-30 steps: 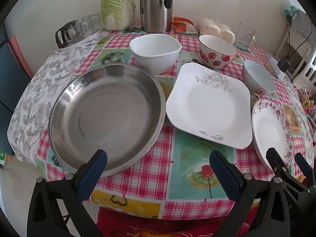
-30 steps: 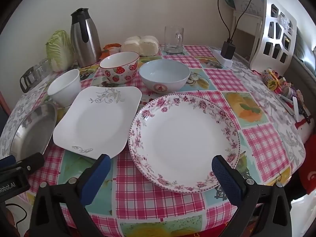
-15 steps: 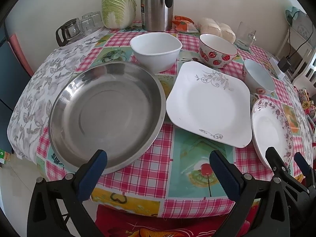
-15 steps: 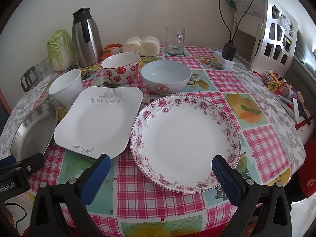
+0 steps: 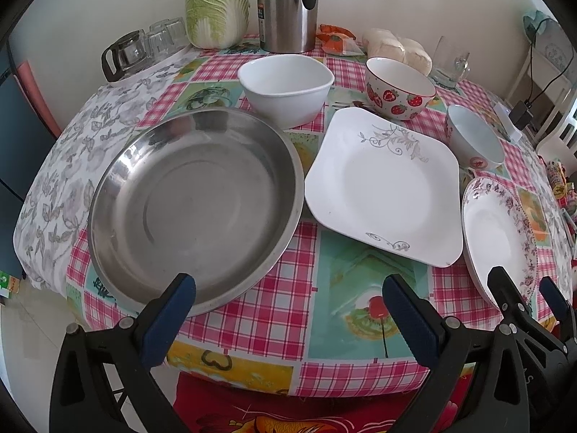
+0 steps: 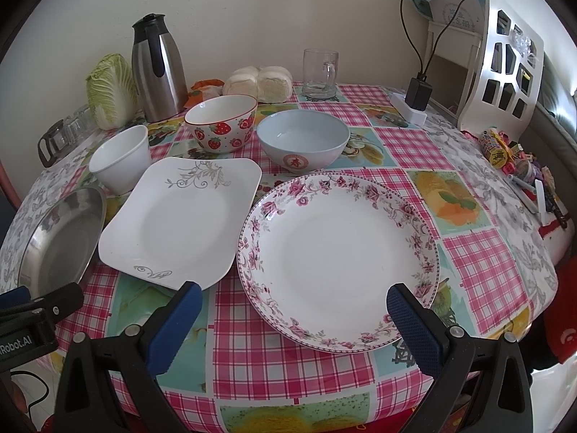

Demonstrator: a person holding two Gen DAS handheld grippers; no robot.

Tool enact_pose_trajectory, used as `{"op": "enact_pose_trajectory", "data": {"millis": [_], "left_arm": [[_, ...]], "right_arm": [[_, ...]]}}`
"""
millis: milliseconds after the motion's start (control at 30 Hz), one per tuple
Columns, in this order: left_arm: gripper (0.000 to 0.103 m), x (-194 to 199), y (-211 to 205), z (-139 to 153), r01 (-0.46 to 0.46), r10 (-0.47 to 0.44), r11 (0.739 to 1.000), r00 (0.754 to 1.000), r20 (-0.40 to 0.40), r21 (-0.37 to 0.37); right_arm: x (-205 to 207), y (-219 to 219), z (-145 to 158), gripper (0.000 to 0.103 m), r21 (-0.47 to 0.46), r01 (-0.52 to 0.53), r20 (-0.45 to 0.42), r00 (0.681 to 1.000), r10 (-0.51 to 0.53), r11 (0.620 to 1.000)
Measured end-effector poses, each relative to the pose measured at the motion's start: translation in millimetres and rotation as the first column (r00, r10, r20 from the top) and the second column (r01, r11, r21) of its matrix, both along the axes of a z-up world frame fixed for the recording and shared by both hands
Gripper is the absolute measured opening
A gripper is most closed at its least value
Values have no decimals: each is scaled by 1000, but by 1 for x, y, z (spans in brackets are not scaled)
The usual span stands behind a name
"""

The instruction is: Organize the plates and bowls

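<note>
Beside the square white plate (image 5: 382, 187), left gripper (image 5: 288, 299) and right gripper (image 6: 294, 306) hang spread wide, holding nothing, steel pan (image 5: 194, 213) opposite the floral plate (image 6: 339, 252)

You faced a plain cream wall (image 6: 252, 7) at twelve o'clock. A round table (image 6: 468, 252) under a checked cloth filled the middle. A white cut-out chair back (image 6: 505, 72) stood at two o'clock, pale floor (image 5: 21, 324) at eight. Soft daylight lit everything.

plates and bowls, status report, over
Left gripper open, right gripper open, both empty. Steel pan, square plate, floral plate, three bowls unstacked. Nothing in the way.
</note>
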State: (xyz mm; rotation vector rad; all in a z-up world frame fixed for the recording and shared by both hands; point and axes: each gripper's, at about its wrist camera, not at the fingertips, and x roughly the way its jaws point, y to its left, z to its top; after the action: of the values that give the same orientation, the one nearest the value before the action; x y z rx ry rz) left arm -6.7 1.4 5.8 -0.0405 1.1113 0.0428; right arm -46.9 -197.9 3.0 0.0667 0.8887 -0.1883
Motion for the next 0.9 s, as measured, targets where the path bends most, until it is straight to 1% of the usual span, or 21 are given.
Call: {"op": "enact_pose_trajectory", "data": {"millis": [900], "left_arm": [[103, 0, -1, -3, -2, 2, 1000, 1000, -12, 6]], "right_arm": [[-1, 1, -1, 103, -1, -3, -3, 1000, 3, 1000]]}}
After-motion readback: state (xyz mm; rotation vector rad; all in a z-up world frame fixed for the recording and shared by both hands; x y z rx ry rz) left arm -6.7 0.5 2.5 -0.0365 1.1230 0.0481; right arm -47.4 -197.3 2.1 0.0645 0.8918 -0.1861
